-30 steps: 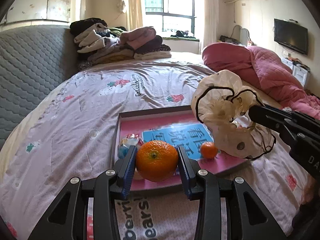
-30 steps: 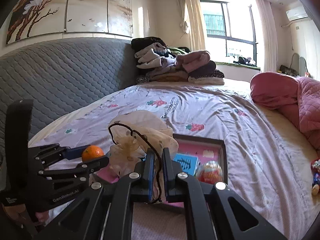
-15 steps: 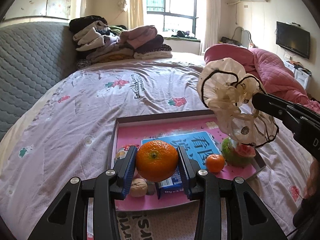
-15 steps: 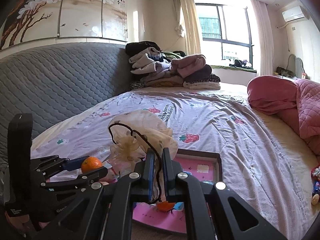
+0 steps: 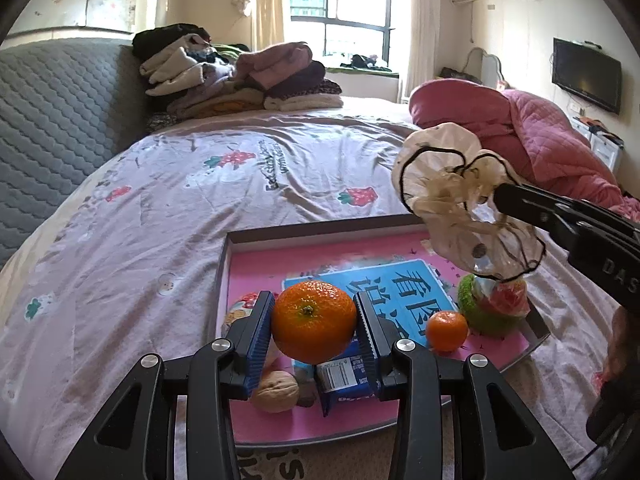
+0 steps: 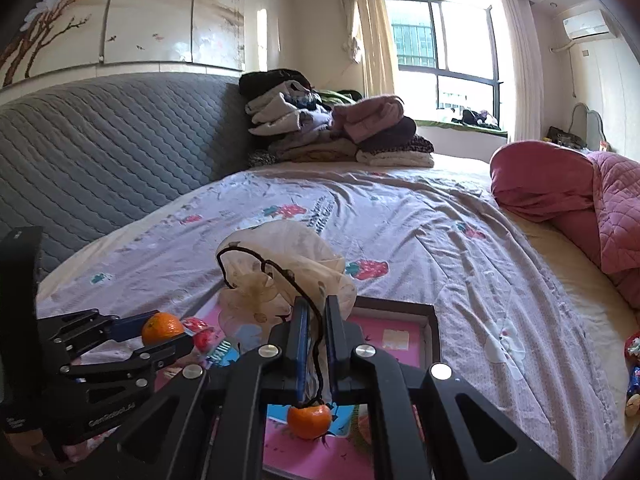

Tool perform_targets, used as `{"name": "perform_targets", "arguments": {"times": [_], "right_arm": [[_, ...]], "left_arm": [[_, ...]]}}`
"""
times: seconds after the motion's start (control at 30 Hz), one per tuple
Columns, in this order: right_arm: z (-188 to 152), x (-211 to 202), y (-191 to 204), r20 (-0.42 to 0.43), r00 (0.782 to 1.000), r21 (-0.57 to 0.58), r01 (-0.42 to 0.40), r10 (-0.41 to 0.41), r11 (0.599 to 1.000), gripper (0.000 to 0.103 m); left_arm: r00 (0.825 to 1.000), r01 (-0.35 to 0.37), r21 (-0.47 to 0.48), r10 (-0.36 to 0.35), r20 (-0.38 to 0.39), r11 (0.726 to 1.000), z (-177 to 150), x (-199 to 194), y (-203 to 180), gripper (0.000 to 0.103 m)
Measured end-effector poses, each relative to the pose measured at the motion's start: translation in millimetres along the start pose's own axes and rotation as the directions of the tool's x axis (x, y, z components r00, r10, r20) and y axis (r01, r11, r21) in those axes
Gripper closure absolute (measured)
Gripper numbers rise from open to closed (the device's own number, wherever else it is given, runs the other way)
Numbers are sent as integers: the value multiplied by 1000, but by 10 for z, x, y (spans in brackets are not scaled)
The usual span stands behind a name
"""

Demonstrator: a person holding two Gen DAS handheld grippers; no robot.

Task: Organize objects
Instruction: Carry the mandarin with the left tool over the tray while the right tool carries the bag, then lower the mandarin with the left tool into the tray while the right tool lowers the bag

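Observation:
My left gripper [image 5: 315, 322] is shut on a large orange [image 5: 314, 322] and holds it above the near part of a pink tray [image 5: 280, 264] on the bed. My right gripper [image 6: 316, 336] is shut on a cream drawstring bag [image 6: 280, 276] with a black cord, held up over the tray's right side; the bag also shows in the left wrist view [image 5: 452, 200]. In the tray lie a blue booklet [image 5: 400, 292], a small orange [image 5: 446, 331], a walnut [image 5: 276, 392], a blue packet [image 5: 344, 384] and a green and red toy [image 5: 492, 308].
The bed has a lilac strawberry-print sheet [image 5: 160, 208]. A grey quilted headboard [image 5: 48, 108] is at the left. Folded clothes [image 5: 240, 76] are stacked at the far end. A pink quilt [image 5: 520, 132] lies at the right. Small toys [image 6: 632, 360] lie at the bed's right edge.
Both grippers have risen and come nearer above the tray, still holding the orange and the bag. More of the tray's contents now show below them.

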State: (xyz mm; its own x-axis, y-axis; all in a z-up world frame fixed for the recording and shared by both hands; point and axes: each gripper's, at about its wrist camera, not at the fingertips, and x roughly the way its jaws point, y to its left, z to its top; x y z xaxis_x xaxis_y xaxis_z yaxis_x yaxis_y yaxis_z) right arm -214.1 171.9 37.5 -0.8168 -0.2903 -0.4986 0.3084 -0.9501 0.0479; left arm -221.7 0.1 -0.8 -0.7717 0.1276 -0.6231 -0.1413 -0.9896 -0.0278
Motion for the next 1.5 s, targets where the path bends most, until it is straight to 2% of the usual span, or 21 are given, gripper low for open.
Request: {"name": "perform_targets", "arguments": {"times": [0.63, 1.0, 1.3, 1.5], "right_arm": [[-272, 606, -27, -118, 993, -22, 28, -30, 999, 95], [-417, 790, -10, -187, 980, -59, 65, -75, 996, 93], [-449, 797, 25, -202, 975, -86, 72, -89, 994, 92], [-442, 782, 26, -212, 973, -86, 79, -96, 993, 88]], "left_arm": [[993, 58, 35, -54, -109, 998, -222, 317, -193, 62], [994, 37, 38, -33, -108, 999, -376, 221, -245, 62], [994, 25, 35, -21, -106, 999, -419, 168, -262, 62], [994, 19, 26, -16, -112, 999, -453, 126, -270, 62]]}}
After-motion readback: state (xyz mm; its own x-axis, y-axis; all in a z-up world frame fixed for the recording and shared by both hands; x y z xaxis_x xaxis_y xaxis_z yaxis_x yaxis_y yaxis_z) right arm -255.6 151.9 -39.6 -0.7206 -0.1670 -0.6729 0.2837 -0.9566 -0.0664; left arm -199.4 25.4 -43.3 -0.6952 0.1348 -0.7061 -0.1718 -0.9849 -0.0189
